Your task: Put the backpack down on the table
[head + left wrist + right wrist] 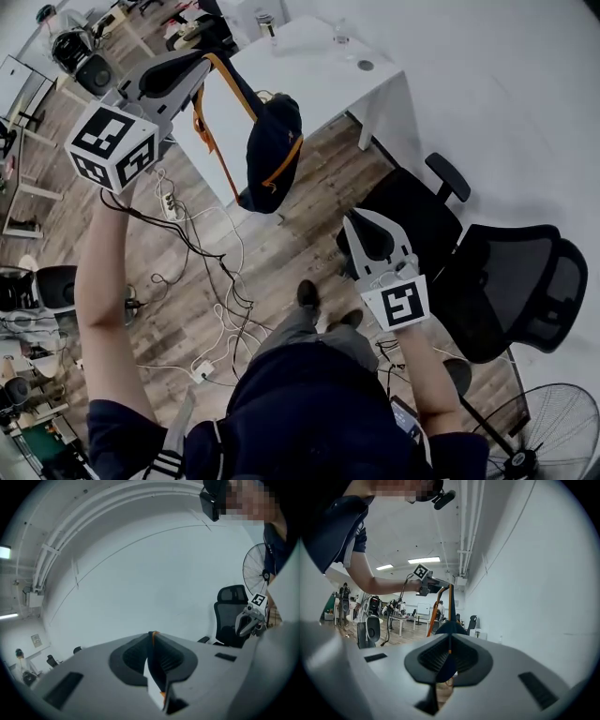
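A dark navy backpack (272,150) with orange trim hangs in the air over the wooden floor, just in front of the white table (309,66). My left gripper (202,61) is raised at the upper left and is shut on the backpack's strap (211,131). In the left gripper view the dark, orange-edged strap (157,667) is pinched between the jaws of the left gripper (153,637). My right gripper (373,225) is lower and to the right, apart from the bag, shut with nothing in it. In the right gripper view the backpack (449,627) hangs beyond the right gripper (450,641).
Two black office chairs (422,216) (516,281) stand at the right, and a floor fan (553,431) at the lower right. Cables (216,281) and a power strip (169,202) lie on the floor. A bottle (342,36) stands on the table's far end.
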### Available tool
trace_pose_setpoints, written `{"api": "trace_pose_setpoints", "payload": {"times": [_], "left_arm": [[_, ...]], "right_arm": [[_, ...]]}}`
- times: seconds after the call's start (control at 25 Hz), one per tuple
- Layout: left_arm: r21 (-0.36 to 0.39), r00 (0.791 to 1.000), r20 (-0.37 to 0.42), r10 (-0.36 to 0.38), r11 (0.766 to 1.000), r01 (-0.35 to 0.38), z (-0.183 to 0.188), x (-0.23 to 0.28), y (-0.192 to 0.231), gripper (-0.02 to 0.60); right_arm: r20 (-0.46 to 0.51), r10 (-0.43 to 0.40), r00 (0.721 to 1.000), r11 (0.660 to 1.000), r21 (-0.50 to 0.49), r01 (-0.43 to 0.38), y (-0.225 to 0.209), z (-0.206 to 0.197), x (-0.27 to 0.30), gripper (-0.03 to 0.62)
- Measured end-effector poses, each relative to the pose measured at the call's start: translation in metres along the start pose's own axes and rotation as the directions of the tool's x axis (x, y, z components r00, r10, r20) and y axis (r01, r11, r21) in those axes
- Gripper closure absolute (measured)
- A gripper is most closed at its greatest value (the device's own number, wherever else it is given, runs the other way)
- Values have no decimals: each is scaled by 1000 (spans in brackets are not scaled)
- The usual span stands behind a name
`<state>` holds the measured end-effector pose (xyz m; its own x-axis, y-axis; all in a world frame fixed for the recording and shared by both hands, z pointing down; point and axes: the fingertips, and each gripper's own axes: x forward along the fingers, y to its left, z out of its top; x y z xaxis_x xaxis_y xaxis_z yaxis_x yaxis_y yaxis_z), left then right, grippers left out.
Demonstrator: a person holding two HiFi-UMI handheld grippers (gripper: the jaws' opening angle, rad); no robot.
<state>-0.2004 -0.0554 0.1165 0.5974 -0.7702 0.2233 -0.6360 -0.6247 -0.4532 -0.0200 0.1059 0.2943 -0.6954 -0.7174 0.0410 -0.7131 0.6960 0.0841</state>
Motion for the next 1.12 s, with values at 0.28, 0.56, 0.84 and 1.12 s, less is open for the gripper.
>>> {"api": "trace_pose_setpoints", "payload": {"times": [0.28,0.56,0.84,1.12], "left_arm": [[-19,1000,6,13,1000,-13,-22,-20,50,546],[-19,998,59,15,1000,-14,-3,-32,70,546],[-6,993,3,118,993,-118,-15,-38,110,546],[16,973,-90,214,977,-213,-42,-25,137,546]], "right_arm": [[-3,26,1000,1000,-16,-26,22,7,57,577],[-12,21,1000,1000,2,-21,20,1,76,577],[-34,51,998,998,24,-50,0,-8,83,579],[-39,104,994,994,28,-103,-24,-17,90,579]]}}
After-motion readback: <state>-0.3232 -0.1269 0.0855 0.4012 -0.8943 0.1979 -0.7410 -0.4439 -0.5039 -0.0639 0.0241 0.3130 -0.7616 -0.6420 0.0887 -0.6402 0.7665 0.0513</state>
